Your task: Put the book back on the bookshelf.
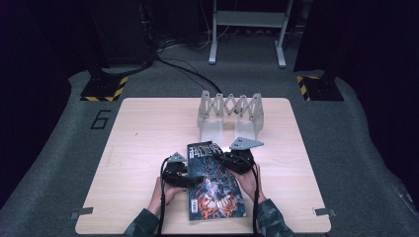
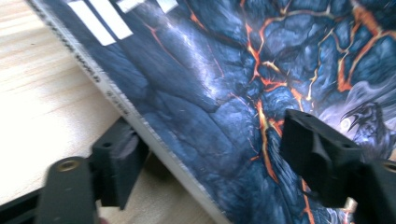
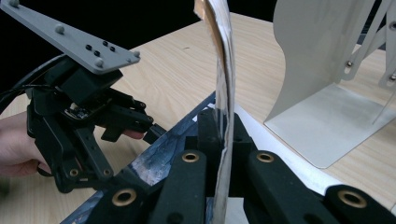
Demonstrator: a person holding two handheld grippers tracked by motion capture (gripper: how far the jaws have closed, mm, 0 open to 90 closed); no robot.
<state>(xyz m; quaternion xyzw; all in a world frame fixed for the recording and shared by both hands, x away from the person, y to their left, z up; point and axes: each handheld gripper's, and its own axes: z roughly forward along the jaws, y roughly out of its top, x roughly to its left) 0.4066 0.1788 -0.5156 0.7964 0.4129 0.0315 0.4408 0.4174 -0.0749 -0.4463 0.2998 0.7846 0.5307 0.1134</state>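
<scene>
Right gripper (image 3: 223, 140) has its jaws clamped tight on the book's cover (image 3: 223, 84), lifting that sheet up on edge, while the book (image 1: 213, 180) with the lava-crack artwork lies on the wooden table (image 1: 143, 143) just in front of the grey expanding file rack (image 1: 230, 116). Left gripper (image 2: 205, 154) sits at the book's left edge, jaws partly open and straddling that edge, one jaw below on the table side, one over the cover, pads not pressing.

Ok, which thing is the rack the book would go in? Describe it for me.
On the wooden table, look toward the far edge, just beyond the dark book with orange cracks. The rack is pale grey metal, upright dividers joined by a zigzag scissor lattice; nothing else there is metal.
</scene>
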